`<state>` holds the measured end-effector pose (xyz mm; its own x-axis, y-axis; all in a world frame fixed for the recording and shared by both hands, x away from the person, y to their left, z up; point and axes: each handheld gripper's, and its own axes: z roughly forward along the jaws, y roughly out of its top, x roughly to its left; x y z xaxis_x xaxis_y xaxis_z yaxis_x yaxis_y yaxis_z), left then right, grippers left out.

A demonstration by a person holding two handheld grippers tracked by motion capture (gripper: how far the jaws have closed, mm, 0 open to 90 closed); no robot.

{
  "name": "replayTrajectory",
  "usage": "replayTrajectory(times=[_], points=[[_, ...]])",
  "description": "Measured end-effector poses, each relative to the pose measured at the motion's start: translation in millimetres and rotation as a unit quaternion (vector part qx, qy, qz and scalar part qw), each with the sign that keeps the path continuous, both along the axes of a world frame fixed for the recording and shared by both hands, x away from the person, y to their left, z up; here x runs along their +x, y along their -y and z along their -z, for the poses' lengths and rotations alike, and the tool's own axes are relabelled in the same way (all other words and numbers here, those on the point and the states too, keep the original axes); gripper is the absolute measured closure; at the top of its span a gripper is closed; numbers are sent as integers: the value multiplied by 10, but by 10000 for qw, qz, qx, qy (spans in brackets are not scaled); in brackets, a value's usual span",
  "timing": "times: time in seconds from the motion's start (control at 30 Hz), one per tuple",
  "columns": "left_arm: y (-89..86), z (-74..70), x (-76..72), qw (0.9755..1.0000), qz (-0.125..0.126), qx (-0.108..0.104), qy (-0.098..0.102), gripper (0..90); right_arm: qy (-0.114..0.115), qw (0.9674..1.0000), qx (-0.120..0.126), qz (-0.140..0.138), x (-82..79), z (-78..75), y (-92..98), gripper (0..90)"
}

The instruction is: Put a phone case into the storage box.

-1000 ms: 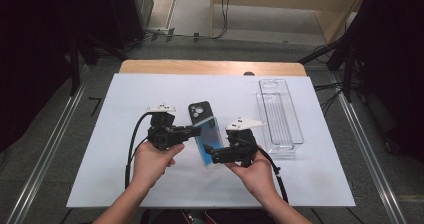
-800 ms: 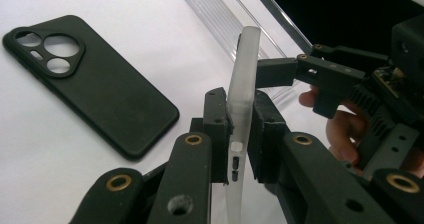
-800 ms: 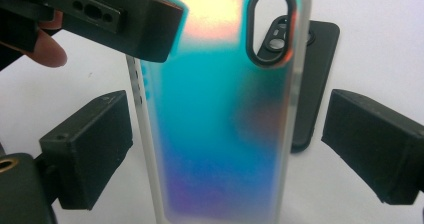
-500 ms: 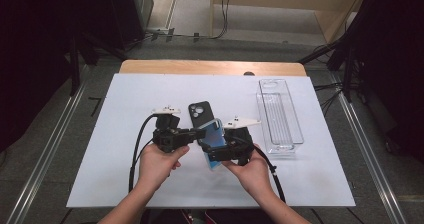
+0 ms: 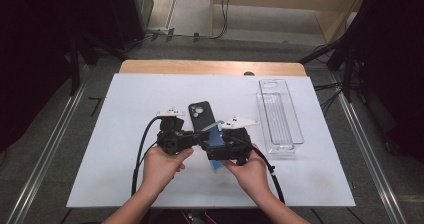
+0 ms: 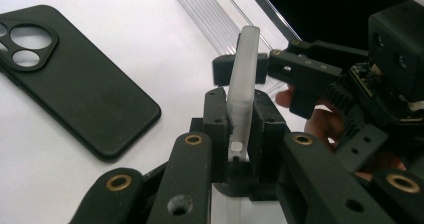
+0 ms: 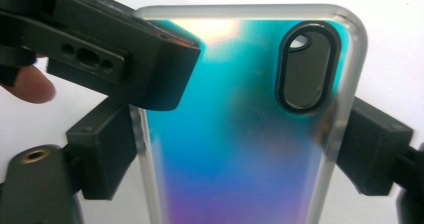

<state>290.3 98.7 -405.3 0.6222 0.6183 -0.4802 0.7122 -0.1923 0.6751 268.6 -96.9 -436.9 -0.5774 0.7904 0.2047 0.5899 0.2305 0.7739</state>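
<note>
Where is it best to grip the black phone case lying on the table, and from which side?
Probably across its two long edges near the middle, coming straight down from above: the black phone case lies flat on the table, so only its thin sides offer purchase.

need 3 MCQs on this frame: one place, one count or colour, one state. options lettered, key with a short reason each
1. Where does the black phone case lie?
A. inside the clear tray
B. flat on the white table, behind the grippers
C. on the floor

2. How many phone cases are in view?
A. one
B. two
C. four

3. How is the iridescent blue phone case held?
A. lying free on the table
B. by the left gripper alone
C. clamped by both grippers

Key: 1 B, the high view shows it on the table, left of the clear tray. 2 B, one black, one iridescent. 3 C, the left gripper pinches its edge, and the right gripper has a jaw against each long side.
</note>
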Motion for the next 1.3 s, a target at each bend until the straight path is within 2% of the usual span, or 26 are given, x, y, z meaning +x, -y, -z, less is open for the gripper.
replayTrajectory(times=[0.4, 0.5, 0.7, 0.87, 0.93, 1.13, 1.23, 1.3], points=[[0, -1, -7, 10000, 16, -46, 50, 799, 55, 10000, -63, -7, -9, -21, 7, 154], [-9, -14, -1, 10000, -12, -7, 83, 746, 29, 10000, -75, -48, -11, -23, 2, 154], [-75, -78, 7, 9998, -27, -112, 157, 599, -21, 9998, -170, -131, 1, 2, -7, 155], [-155, -137, 16, 9998, -15, -156, 148, 528, -24, 9998, -149, -114, 16, -6, 35, 155], [-195, -151, 18, 9998, -9, -114, 167, 523, -10, 9998, -140, -110, 26, -10, 67, 155], [-309, -171, 52, 9999, 114, -100, 82, 439, -92, 9997, 68, -224, 74, -24, 168, 154], [-364, -166, 61, 9994, 280, -118, 171, 387, -65, 9995, 62, -303, 99, -33, 221, 154], [-401, -147, 76, 9988, 442, -121, 184, 359, -57, 9990, 162, -417, 112, -48, 260, 154]])
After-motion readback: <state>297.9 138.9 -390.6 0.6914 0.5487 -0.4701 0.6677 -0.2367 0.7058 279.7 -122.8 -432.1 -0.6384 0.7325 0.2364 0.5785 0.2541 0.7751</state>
